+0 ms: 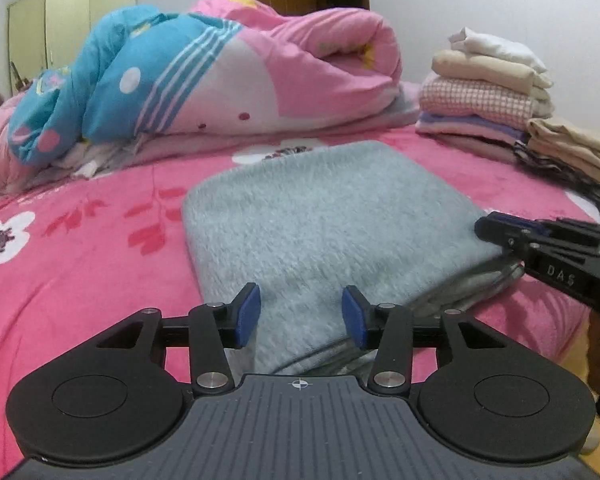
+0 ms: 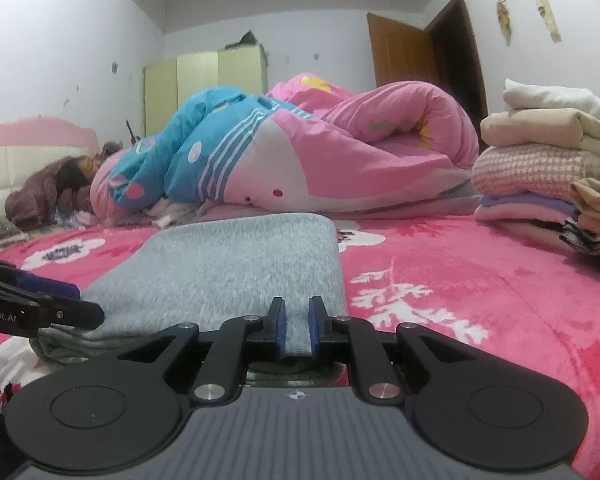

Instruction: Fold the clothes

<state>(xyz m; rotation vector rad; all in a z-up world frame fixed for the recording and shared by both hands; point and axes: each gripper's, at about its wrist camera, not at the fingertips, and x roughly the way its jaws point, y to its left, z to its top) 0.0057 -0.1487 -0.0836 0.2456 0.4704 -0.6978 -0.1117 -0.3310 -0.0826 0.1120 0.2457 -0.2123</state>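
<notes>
Folded grey fleecy garment [image 1: 324, 216] lies flat on the pink flowered bed [image 1: 80, 264]. Soft, limp, thick; best pinched at the near edge. My right gripper [image 2: 298, 330] fingers clamp that edge; left gripper [image 1: 299, 316] fingers apart, empty.

"DAS" on right hand-held gripper [image 1: 496, 229]; "Robot.AI" on left hand-held gripper [image 2: 76, 308]

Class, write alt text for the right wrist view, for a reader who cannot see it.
The right gripper pinches the near edge of a folded grey fleece garment lying on a pink floral bedspread. Behind it lie a rolled pink-and-blue quilt and, at right, a stack of folded clothes.
</notes>
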